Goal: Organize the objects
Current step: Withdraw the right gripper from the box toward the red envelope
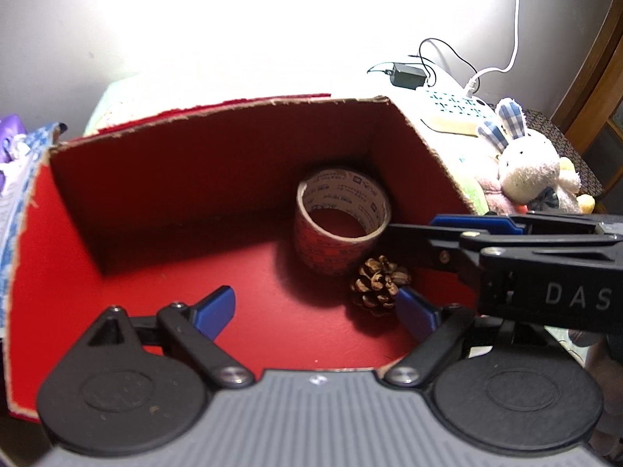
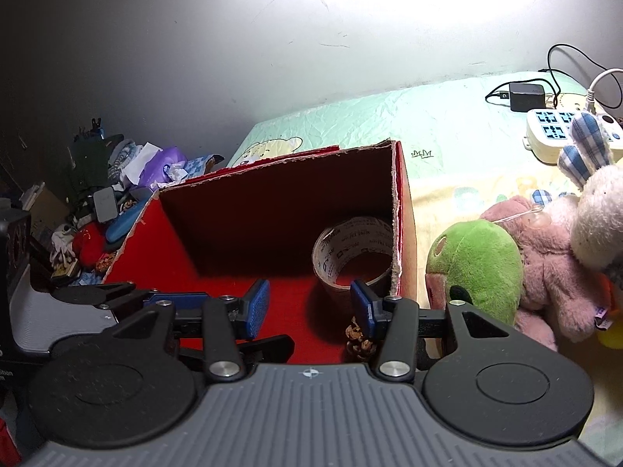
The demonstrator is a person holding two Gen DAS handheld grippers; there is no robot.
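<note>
Inside the red box (image 1: 163, 179): tape roll (image 1: 340, 222), pine cone (image 1: 379, 286) touching; left tongs (image 1: 311, 311) and right tongs (image 2: 307, 303) both released, empty.

Both cameras look down from close up into the red box (image 1: 241, 179), and both see the tape (image 2: 352, 251).

Tape roll (image 1: 342, 220) and pinecone (image 1: 379, 285) inside box (image 1: 210, 155)
</note>
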